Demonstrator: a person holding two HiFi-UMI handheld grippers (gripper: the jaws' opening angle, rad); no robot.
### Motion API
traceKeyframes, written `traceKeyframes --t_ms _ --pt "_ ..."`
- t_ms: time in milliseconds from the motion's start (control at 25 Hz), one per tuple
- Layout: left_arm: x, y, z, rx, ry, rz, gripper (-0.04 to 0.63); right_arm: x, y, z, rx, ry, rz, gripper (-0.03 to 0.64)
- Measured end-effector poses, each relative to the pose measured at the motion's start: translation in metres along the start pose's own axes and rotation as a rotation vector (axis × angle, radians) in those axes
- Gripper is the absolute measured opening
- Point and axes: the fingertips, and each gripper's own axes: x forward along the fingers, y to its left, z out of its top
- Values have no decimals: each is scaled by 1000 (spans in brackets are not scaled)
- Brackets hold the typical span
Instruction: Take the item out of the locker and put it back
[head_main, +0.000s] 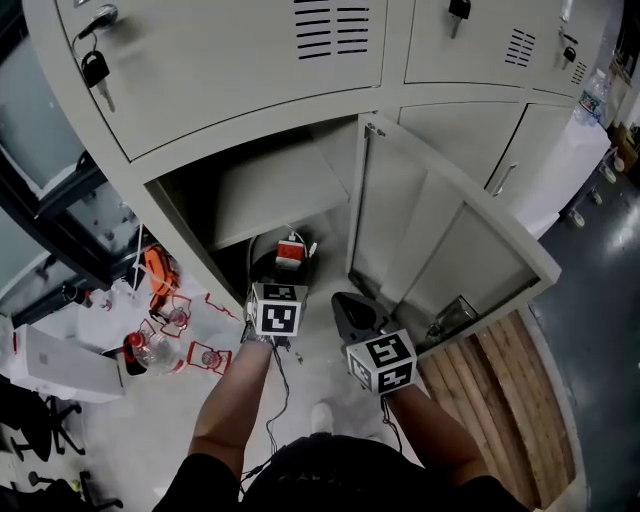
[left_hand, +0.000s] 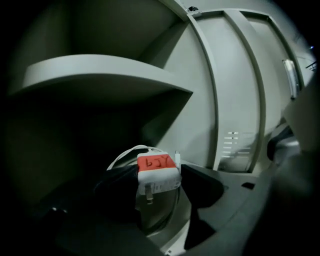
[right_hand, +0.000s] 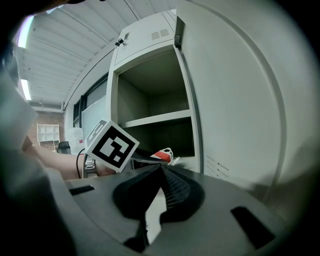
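A white charger with a red label (left_hand: 157, 172) and a looped white cable sits pinched between the dark jaws of my left gripper (left_hand: 159, 180). In the head view the charger (head_main: 291, 252) is at the mouth of the open locker compartment (head_main: 270, 190), below its inner shelf (left_hand: 100, 75), with the left gripper's marker cube (head_main: 276, 308) just behind it. My right gripper (right_hand: 161, 169) is shut and empty, and hangs beside the open door (head_main: 440, 240), a little right of the left one. From the right gripper view the charger (right_hand: 163, 155) shows past the left cube (right_hand: 112, 146).
The locker door (right_hand: 240, 100) swings out to the right, close to the right gripper (head_main: 352, 312). Padlocks with keys (head_main: 95, 70) hang on the upper lockers. Red clips and a plastic bottle (head_main: 160, 348) lie on the floor at left; wooden planks (head_main: 500, 390) at right.
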Motion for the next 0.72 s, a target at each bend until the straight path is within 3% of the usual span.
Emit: traceKeyframes --t_ms 320,720 --pt "33 6 -17 -10 65 -16 268 11 -8 -11 21 18 -19 -3" --pt "49 12 -20 9 73 -12 268 21 -19 -17 38 28 -37 -3"
